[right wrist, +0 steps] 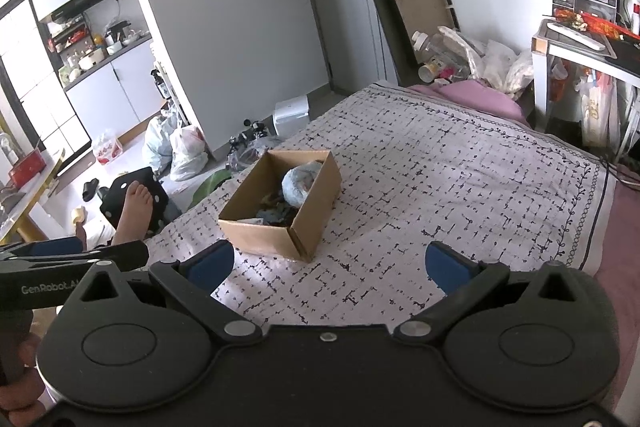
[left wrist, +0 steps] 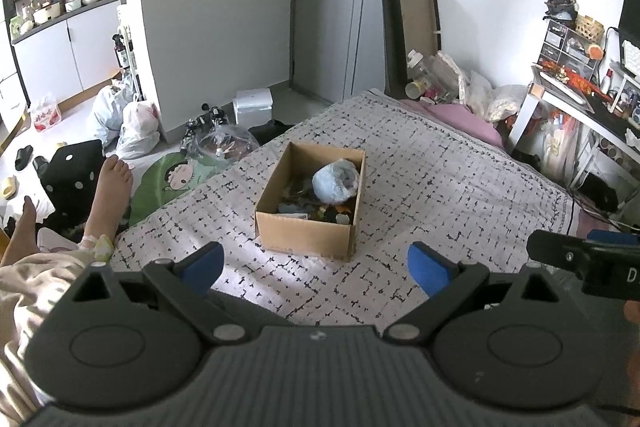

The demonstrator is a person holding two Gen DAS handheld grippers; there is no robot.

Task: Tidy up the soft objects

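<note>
An open cardboard box (left wrist: 304, 233) stands on the patterned bedspread (left wrist: 460, 179). Inside lie a pale blue fluffy soft object (left wrist: 335, 179) and several darker small items. The box (right wrist: 264, 237) and the blue soft object (right wrist: 301, 183) also show in the right wrist view. My left gripper (left wrist: 316, 265) is open and empty, held above the bed in front of the box. My right gripper (right wrist: 330, 265) is open and empty, to the right of the box's near corner. Part of the right gripper (left wrist: 584, 263) shows at the left view's right edge.
A person's bare foot (left wrist: 110, 195) rests at the bed's left edge. Plastic bags (left wrist: 128, 123) and a white bin (left wrist: 254, 105) sit on the floor. A pink pillow (left wrist: 460, 117) and bottles lie at the bed's far end. A cluttered desk (left wrist: 580, 99) stands to the right.
</note>
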